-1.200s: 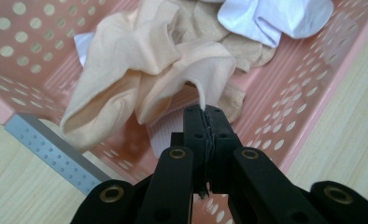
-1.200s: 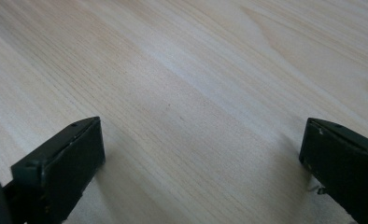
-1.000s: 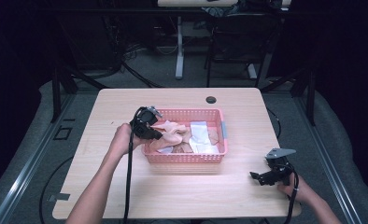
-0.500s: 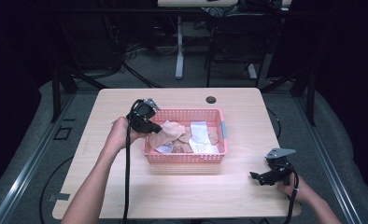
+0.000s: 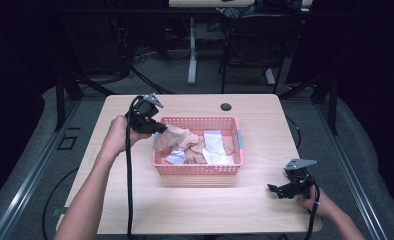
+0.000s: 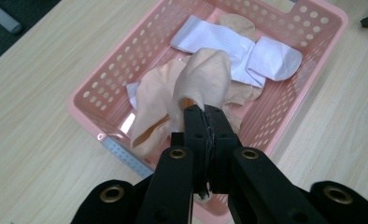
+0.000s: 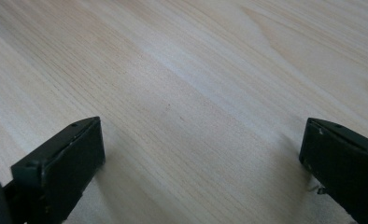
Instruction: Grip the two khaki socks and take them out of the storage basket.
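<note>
A pink perforated basket (image 5: pixel 197 167) (image 6: pixel 313 28) stands in the middle of the wooden table and holds white socks (image 5: pixel 212 147) (image 6: pixel 247 51) and beige socks. My left gripper (image 5: pixel 157 128) (image 6: pixel 203 112) hangs over the basket's left end, shut on a beige sock (image 5: pixel 180 137) (image 6: pixel 196 86) that is lifted and droops over the basket's rim. My right gripper (image 5: pixel 272 189) (image 7: pixel 201 154) rests low over bare table at the front right, its jaws wide apart with nothing between them.
A small black round object (image 5: pixel 226 106) lies on the table behind the basket. Bare wood (image 7: pixel 182 70) stretches in front of the basket. Dark floor, cables and desk legs (image 5: pixel 191 55) surround the table.
My left gripper has moved up and to the left with the beige sock, drawing it toward the basket's left end. The right gripper has stayed put.
</note>
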